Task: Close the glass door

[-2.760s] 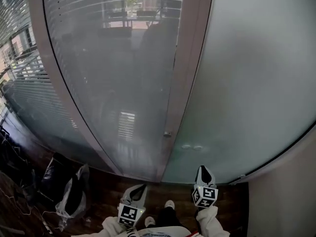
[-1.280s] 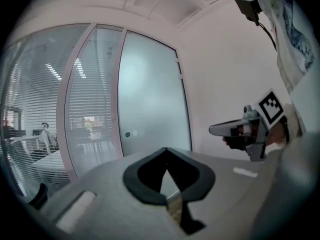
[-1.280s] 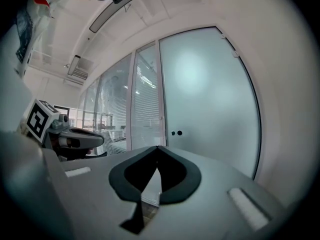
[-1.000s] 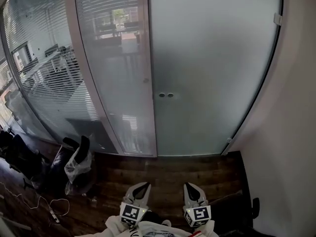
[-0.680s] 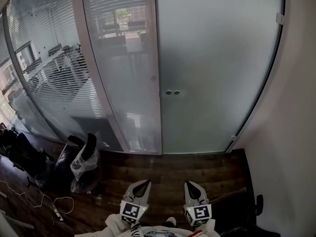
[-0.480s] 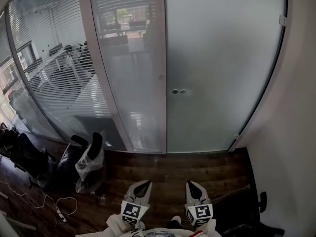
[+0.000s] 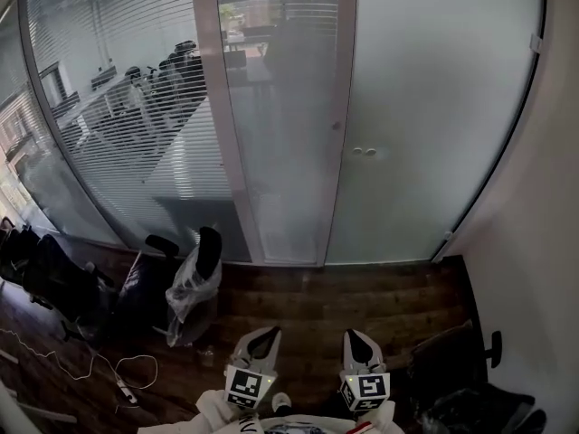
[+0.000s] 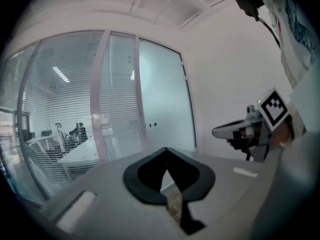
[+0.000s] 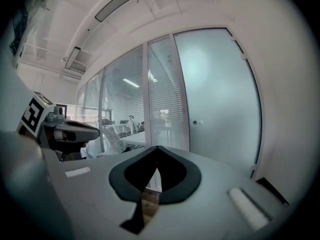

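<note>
The frosted glass door [image 7: 425,107] stands flush against its pale frame post [image 7: 339,125], with a small pair of knobs [image 7: 364,152] near its left edge. It also shows in the left gripper view as the door [image 8: 165,109] and in the right gripper view as the door [image 9: 220,99]. My left gripper [image 7: 261,340] and right gripper [image 7: 355,344] hang low at the bottom of the head view, side by side over the wooden floor, far from the door. Both are shut with nothing in them. Their tips meet in their own views, left gripper [image 8: 166,150] and right gripper [image 9: 157,148].
Left of the door runs a glass wall with blinds [image 7: 136,107]. A chair wrapped in plastic [image 7: 194,283] and dark chairs [image 7: 54,278] stand at the left. A cable [image 7: 118,373] lies on the floor. A black chair [image 7: 461,369] sits against the white wall [image 7: 552,242] at right.
The view has drawn back from the door, which now looks smaller and sits further right. More floor and both chair groups have come into view. Both grippers stay shut and empty.
</note>
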A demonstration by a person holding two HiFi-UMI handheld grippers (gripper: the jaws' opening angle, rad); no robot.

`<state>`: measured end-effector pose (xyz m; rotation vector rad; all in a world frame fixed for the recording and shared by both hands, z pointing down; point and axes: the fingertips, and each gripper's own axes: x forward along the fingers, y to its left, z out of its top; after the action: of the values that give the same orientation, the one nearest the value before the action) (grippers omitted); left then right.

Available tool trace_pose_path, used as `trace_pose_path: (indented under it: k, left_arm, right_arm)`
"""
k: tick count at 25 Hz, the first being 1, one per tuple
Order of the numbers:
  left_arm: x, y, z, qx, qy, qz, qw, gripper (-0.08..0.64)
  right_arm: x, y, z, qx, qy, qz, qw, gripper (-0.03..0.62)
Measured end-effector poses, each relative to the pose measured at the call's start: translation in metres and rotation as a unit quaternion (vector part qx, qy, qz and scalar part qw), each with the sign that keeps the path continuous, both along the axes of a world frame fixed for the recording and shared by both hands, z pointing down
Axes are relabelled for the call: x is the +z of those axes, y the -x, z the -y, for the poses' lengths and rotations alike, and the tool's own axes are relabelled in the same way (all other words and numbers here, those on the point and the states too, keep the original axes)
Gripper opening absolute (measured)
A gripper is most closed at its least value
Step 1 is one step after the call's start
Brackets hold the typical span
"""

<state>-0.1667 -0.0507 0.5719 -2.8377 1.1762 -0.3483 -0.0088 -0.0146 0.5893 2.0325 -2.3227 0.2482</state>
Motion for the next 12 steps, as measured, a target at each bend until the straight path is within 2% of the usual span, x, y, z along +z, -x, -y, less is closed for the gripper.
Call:
trace_pose_path:
  k: [4,12]
  left_arm:
    - [0.014,0.027,0.0,-0.005,0.013,-0.009,0.9999,0.003]
    - [0.016,0.028,0.005,-0.005,0.025,-0.023,0.9994,0.003]
  right_arm:
    - [0.002,0.016,-0.006,0.015,0.006,-0.003,1.0,0.006]
    - [-0.003,0.017,0.003,0.014,0.005,-0.013,1.0,0.006]
